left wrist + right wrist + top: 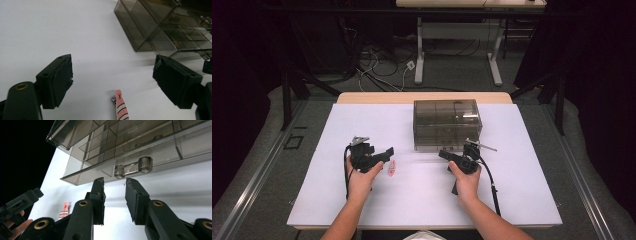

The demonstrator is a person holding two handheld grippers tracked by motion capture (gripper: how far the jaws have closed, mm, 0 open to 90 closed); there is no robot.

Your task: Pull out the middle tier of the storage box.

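My right gripper (115, 195), jaws slightly parted, sits just short of the box (447, 124) handle (133, 167) — drawer not yet pulled, I judge. Left gripper (112, 82) spread wide, empty, over the clip (121, 105) left of the box.

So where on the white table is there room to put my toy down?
Lots of bare white table top lies left of the smoky see-through plastic drawer box, and more to its right, out to the edge. The near strip by the person's forearms is free too. It is crowded in the middle: both black grippers, left and right, and the small pink striped clip.
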